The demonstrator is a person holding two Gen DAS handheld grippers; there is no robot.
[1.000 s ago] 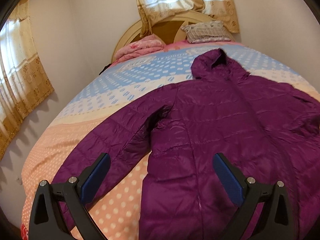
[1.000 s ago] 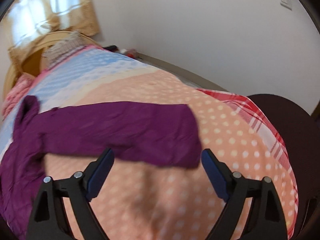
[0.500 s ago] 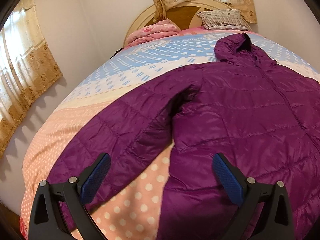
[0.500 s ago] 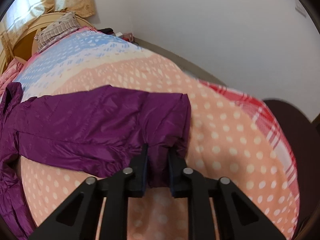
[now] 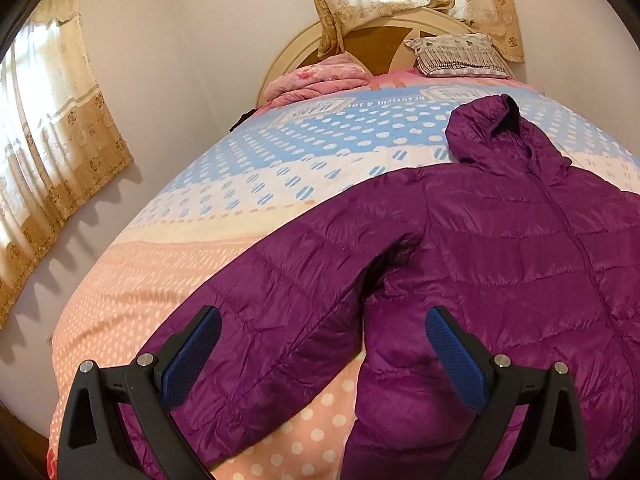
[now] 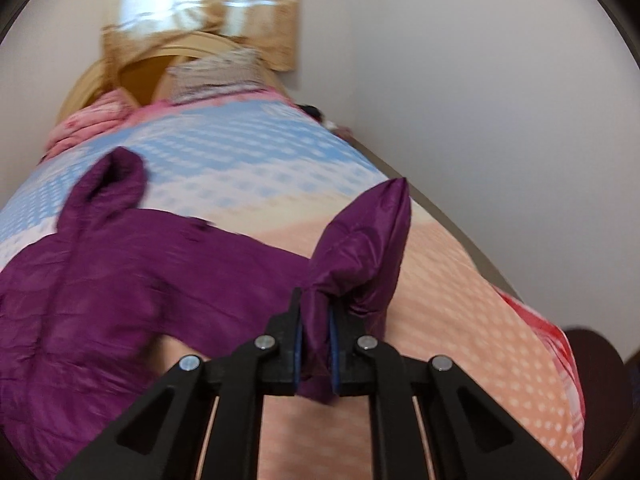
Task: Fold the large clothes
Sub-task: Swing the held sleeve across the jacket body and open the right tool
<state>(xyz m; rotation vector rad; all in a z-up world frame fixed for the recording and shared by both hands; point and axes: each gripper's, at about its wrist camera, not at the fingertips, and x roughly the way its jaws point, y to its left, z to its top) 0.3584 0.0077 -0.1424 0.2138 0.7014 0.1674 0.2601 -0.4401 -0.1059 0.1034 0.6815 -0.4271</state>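
A purple quilted hooded jacket (image 5: 500,240) lies front up on the bed, hood toward the headboard. Its left sleeve (image 5: 280,304) stretches out flat toward the bed's near left corner. My left gripper (image 5: 320,348) is open and empty, hovering just above that sleeve. In the right wrist view my right gripper (image 6: 316,344) is shut on the cuff of the jacket's right sleeve (image 6: 360,248), which is lifted off the bed and bunched above the fingers. The jacket body (image 6: 100,280) lies to the left there.
The bed (image 5: 180,248) has a dotted blue, cream and peach cover. A pink blanket (image 5: 320,80) and a patterned pillow (image 5: 456,54) lie at the headboard. Curtains (image 5: 52,140) hang on the left wall. A dark chair (image 6: 592,356) stands at the bed's right.
My right gripper shut on the right sleeve cuff and lifted it off the bed, swinging toward the jacket body. My left gripper stayed open and shifted left over the left sleeve.
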